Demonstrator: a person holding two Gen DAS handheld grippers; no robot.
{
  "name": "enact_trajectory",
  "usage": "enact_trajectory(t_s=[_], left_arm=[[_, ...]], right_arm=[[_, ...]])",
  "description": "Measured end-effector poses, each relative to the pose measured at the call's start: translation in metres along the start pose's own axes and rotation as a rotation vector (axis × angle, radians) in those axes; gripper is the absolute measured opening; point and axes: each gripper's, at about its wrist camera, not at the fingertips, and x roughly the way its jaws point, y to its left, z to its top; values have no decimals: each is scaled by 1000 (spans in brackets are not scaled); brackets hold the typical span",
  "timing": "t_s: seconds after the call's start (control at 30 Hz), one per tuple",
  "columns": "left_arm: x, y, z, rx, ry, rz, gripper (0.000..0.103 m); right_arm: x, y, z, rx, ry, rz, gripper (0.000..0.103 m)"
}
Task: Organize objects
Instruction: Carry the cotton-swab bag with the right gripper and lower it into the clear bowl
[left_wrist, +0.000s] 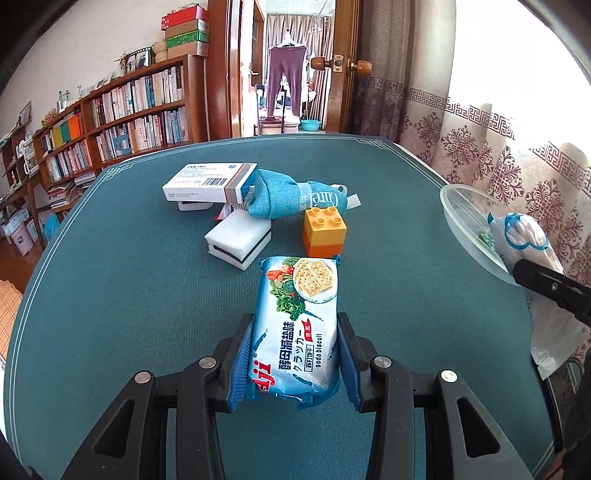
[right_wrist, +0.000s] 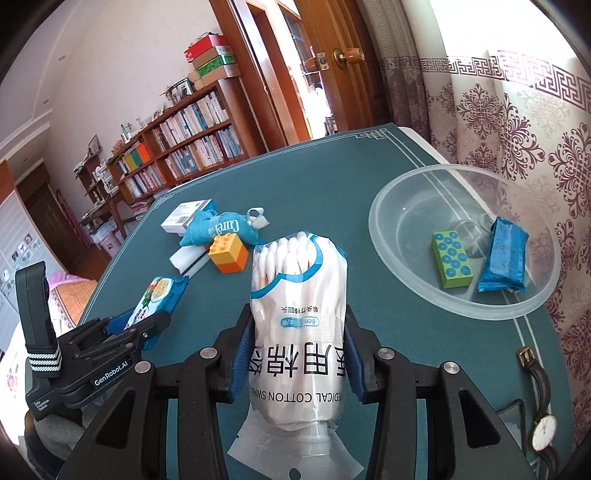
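Transport is my step: left gripper (left_wrist: 293, 363) clamps the biscuit pack (left_wrist: 295, 325), right gripper (right_wrist: 297, 360) clamps the cotton swab bag (right_wrist: 297, 332), both above the table (right_wrist: 332, 184), next needing release inside the clear bowl (right_wrist: 406, 284).

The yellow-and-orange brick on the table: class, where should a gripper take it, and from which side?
Grip the yellow-and-orange brick across its flat side walls, coming from above: the walls are parallel, the studs face up, and a teal cloth roll crowds its far side.

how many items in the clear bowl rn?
2: a green dotted block near the middle of the clear bowl, and a blue packet right of it. Nothing else visible inside.
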Motion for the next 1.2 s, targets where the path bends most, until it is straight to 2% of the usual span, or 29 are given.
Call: enact_trajectory(t_s=[0.17,0.43,0.73,0.97,1.2], left_arm=[[1,-13,4,21,-3,-21,44],[5,-29,11,48,1,-41,44],[9,-49,21,76,-4,-60,44],[13,-65,29,102,-7,-71,44],[16,-76,34,120,-5,-77,44]], right_arm=[[-2,-25,22,-5,-27,-87,45],[13,-70,47,46,-28,-166,45],[44,-122,67,96,31,-254,45],[59,-134,69,99,52,-264,45],[50,-140,77,109,12,-260,45]])
